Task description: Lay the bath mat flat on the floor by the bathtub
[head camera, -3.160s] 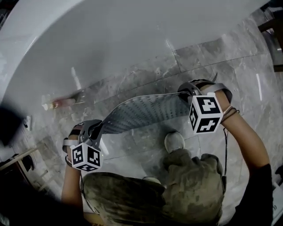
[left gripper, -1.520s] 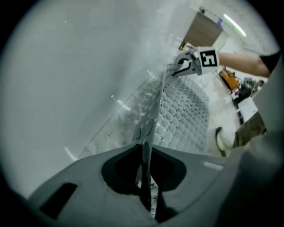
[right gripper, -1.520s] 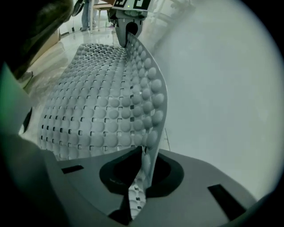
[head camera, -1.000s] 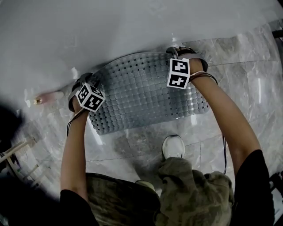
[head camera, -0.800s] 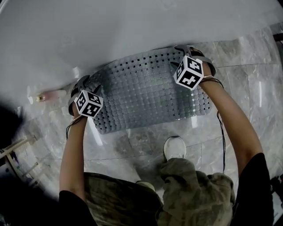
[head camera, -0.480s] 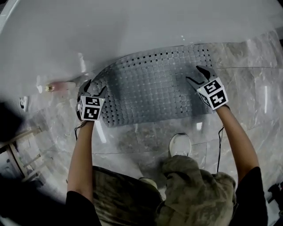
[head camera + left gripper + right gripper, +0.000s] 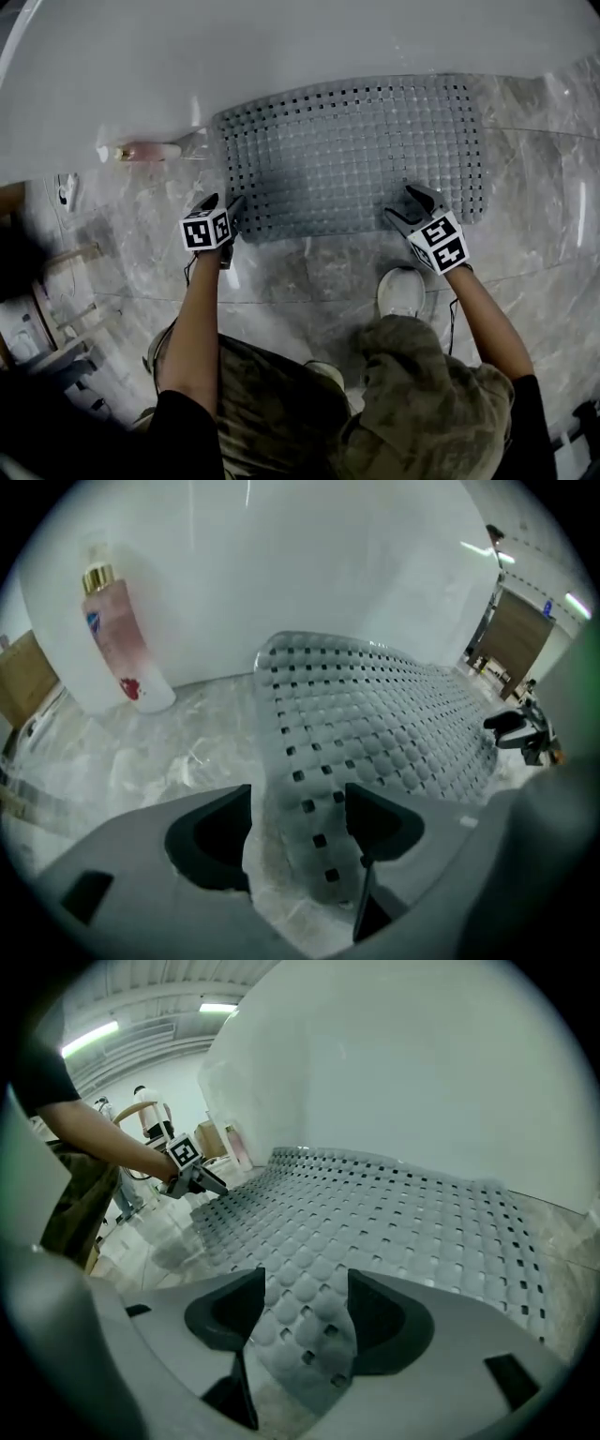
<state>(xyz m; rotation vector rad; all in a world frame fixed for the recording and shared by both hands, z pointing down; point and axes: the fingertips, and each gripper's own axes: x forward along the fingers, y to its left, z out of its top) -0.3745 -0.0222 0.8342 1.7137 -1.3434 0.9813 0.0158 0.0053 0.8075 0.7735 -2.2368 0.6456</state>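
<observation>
Bath mat (image 7: 352, 155) lay flat on the floor (image 7: 309, 281) against the bathtub (image 7: 281, 47), upper centre, its near edge between the just-opened, unpressing jaws of left gripper (image 7: 225, 202) and right gripper (image 7: 405, 204), which probably needed drawing straight back without snagging it.

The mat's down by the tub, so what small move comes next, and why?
Probably draw both back off the near edge. The bath mat looks flat against the bathtub, and the left hand-held gripper and right hand-held gripper have just opened, that edge loose between their jaws.
</observation>
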